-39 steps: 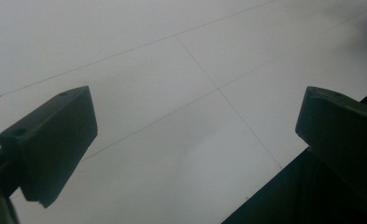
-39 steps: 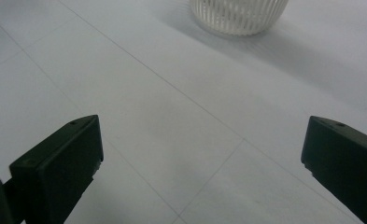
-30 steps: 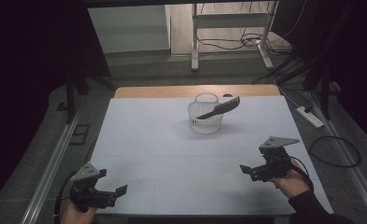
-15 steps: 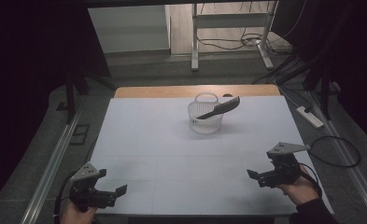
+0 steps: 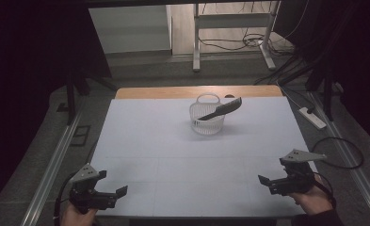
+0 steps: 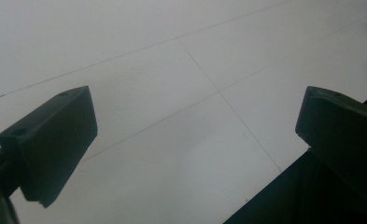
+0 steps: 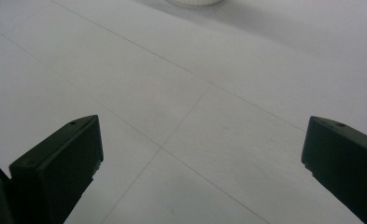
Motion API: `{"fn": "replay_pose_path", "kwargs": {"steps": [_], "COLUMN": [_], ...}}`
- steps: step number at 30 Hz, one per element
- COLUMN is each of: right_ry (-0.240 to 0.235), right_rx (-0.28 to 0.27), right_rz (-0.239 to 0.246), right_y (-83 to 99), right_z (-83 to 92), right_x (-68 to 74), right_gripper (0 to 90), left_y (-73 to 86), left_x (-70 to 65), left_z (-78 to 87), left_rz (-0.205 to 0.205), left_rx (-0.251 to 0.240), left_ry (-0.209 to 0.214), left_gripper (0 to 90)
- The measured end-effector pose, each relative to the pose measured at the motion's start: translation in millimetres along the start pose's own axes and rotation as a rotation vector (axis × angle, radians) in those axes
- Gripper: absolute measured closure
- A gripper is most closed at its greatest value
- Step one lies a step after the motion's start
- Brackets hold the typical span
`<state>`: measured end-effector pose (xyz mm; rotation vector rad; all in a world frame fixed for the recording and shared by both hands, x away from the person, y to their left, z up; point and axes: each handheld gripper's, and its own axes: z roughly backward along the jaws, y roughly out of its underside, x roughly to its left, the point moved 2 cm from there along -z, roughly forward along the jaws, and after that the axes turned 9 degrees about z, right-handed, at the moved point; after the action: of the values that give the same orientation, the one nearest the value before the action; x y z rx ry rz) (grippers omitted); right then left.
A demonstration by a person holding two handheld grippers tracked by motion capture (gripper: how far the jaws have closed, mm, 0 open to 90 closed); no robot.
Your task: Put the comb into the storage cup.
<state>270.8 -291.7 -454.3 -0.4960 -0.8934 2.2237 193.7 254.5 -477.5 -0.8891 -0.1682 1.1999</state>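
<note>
Looking down from the high view: white basket (image 5: pixel 207 118) far across the table (image 5: pixel 173 155), dark knife (image 5: pixel 220 109) propped inside with handle jutting over the rim; left gripper (image 5: pixel 117 194) and right gripper (image 5: pixel 265 182) well short of basket, near corners, both empty. From left gripper view: jaws wide apart, nothing between. From right gripper view: jaws spread too, basket edge (image 7: pixel 194 2) ahead. Best approached straight toward basket, closing squarely on the knife's handle.

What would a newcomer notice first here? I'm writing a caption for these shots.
A white basket stands alone toward the far middle of the pale table, a dark knife-like tool propped in it over the rim. At the near corners, the left gripper and right gripper hover open.
</note>
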Motion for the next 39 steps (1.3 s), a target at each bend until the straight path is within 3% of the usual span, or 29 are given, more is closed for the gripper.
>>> {"fn": "replay_pose_path", "kwargs": {"steps": [23,39], "right_ry": [0.056,0.084], "right_rx": [0.024,0.129], "right_rz": [-0.04,-0.049], "right_y": [20.8,27.8], "right_z": [19.8,22.8], "right_x": [-1.4,-1.0], "right_gripper": [0.0,0.0], "left_y": [0.4,2.8], "left_x": [1.3,6.3], "left_z": [2.1,7.6], "left_rz": [0.007,0.034], "left_rx": [-0.012,-0.031], "left_ry": [-0.01,-0.022], "left_gripper": [0.0,0.0]}}
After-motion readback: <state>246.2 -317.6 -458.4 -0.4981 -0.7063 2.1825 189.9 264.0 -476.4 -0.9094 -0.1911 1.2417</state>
